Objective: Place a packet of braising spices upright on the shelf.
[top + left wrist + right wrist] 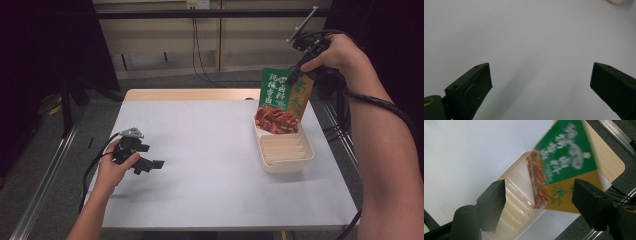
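A green and yellow snack packet (pixel 282 97) with a picture of red food stands tilted in the far end of a white ribbed tray (pixel 285 155) at the table's right side. My right gripper (pixel 296 76) hangs above the packet's upper right corner. In the right gripper view its jaws (pixel 539 186) are wide apart; the blurred packet (pixel 564 157) and the tray (pixel 516 170) lie beyond them, with no pad pressing on the packet. My left gripper (pixel 152 166) rests low at the table's left. It is open (pixel 541 75) over bare white tabletop.
The white table (pixel 210 150) has a wooden strip (pixel 190 94) along its far edge. Metal rails (pixel 45 165) run along the floor on both sides. Cables hang off the right edge. A corner of the tray (pixel 616 1) peeks into the left gripper view.
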Available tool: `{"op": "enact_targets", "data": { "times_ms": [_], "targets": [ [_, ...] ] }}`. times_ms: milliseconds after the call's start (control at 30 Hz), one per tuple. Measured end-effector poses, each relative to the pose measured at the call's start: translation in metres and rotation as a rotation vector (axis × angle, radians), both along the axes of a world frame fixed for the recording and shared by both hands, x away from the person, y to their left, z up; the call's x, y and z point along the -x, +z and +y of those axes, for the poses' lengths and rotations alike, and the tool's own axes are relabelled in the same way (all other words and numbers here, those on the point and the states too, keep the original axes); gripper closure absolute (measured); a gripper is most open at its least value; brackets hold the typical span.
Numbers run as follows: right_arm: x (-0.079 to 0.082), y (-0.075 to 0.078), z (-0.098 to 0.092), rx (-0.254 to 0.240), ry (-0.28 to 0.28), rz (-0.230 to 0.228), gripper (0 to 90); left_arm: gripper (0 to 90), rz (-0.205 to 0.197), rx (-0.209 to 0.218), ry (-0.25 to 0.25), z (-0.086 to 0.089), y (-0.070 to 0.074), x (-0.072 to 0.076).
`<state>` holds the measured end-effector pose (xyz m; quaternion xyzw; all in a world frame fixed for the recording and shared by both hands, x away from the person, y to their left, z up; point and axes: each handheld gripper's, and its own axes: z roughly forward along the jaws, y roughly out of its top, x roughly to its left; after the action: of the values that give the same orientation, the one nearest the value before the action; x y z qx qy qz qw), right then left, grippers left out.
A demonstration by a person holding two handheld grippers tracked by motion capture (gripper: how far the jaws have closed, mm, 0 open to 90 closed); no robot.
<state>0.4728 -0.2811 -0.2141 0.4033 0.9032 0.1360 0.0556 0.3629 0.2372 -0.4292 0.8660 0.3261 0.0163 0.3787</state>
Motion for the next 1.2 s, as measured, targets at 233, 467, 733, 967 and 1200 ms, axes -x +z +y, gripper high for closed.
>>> {"op": "enact_targets", "data": {
  "times_ms": [233,467,733,967,1200],
  "targets": [
    [0.005,-0.001,0.011,-0.016,0.018,0.003,25.4,3.6,-0.008,0.008,0.001,0.000,0.000,0.000],
    [0.009,-0.011,0.021,-0.032,0.040,0.014,24.1,3.6,-0.009,0.010,-0.001,0.000,0.000,0.000],
    [0.016,-0.023,0.038,-0.036,0.088,0.016,23.1,3.6,-0.014,0.002,0.004,0.000,0.000,0.001],
    [0.020,-0.033,0.055,-0.043,0.120,0.025,22.3,3.6,-0.007,0.008,-0.002,-0.001,0.000,0.002],
    [0.025,-0.047,0.070,-0.039,0.151,0.049,21.7,3.6,-0.007,0.003,-0.007,-0.001,0.000,0.002]
  ]
}}
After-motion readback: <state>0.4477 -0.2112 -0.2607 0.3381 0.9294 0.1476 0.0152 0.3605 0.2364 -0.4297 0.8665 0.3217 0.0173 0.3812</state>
